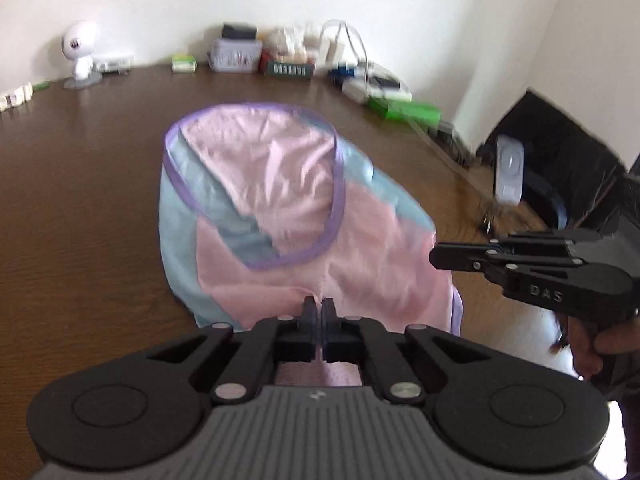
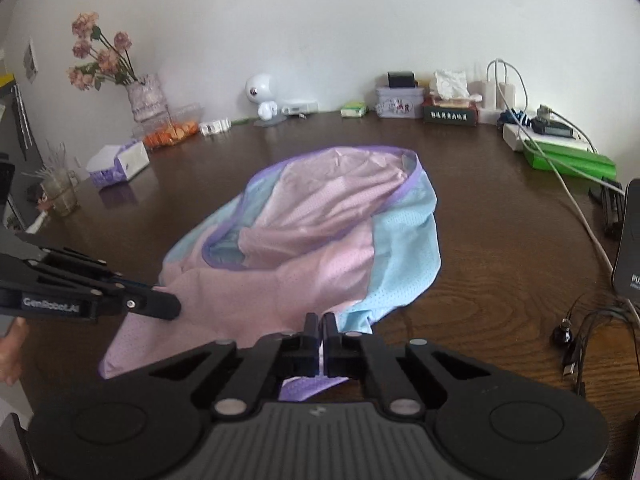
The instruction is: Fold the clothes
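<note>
A pink and light-blue mesh garment with purple trim (image 1: 288,216) lies partly bunched on the brown wooden table (image 1: 80,208); it also shows in the right wrist view (image 2: 320,240). My left gripper (image 1: 319,306) is shut on the garment's near pink edge. My right gripper (image 2: 320,322) is shut on the near edge where pink meets blue. The right gripper shows from the side in the left wrist view (image 1: 436,258), at the garment's right side. The left gripper shows in the right wrist view (image 2: 174,308), at the garment's left side.
Along the wall stand a white toy figure (image 2: 262,98), tins and boxes (image 2: 398,104), a green box (image 2: 572,158) and chargers with cables (image 2: 560,176). At left stand a vase of flowers (image 2: 142,96), a tissue box (image 2: 118,164) and a glass (image 2: 62,196). Loose cables (image 2: 580,332) lie near right.
</note>
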Demonstrator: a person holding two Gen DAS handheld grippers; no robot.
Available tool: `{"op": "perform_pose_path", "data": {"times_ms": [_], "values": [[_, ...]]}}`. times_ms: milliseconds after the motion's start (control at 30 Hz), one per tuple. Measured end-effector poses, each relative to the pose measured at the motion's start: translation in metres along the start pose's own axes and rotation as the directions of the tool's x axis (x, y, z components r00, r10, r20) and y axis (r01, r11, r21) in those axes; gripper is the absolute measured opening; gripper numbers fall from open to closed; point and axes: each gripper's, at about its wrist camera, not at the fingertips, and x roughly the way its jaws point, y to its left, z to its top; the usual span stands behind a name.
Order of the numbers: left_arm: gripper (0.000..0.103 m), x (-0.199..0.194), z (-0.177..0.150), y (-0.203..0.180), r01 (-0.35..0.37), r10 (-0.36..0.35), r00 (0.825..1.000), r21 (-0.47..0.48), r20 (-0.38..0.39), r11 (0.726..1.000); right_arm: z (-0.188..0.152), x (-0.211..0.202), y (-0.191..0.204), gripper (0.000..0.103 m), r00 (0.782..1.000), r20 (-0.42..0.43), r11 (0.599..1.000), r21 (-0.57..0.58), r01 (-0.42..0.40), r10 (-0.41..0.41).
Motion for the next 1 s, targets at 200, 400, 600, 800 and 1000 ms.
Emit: {"op": "perform_pose_path", "data": {"times_ms": [200,400,600,800,1000], "values": [[0.001,-0.022,0.09,-0.005,-0.03,0.012,0.976,0.081,0.216,0.996,0.077,-0.029,0.005,0.0,0.967,0.245,0.997,-0.007,-0.072,0.072],[0.023,0.057,0.13,0.03,-0.199,0.188,0.968,0.053,0.163,0.978,0.134,0.067,-0.03,0.012,0.963,0.193,0.982,0.044,0.185,-0.19],[0.056,0.028,0.047,0.063,-0.038,0.041,0.997,-0.041,0.071,0.998,0.06,0.048,-0.045,0.065,0.986,0.149,0.983,0.176,0.043,-0.07],[0.059,0.019,0.009,0.053,-0.061,0.062,0.998,-0.008,0.034,0.998,-0.001,0.018,-0.021,0.067,0.988,0.112,0.988,0.099,-0.115,0.104],[0.059,0.036,0.01,0.04,-0.096,0.096,0.995,0.064,0.003,0.993,-0.012,0.028,-0.018,0.061,0.995,0.008,0.994,0.042,-0.099,0.098]]}}
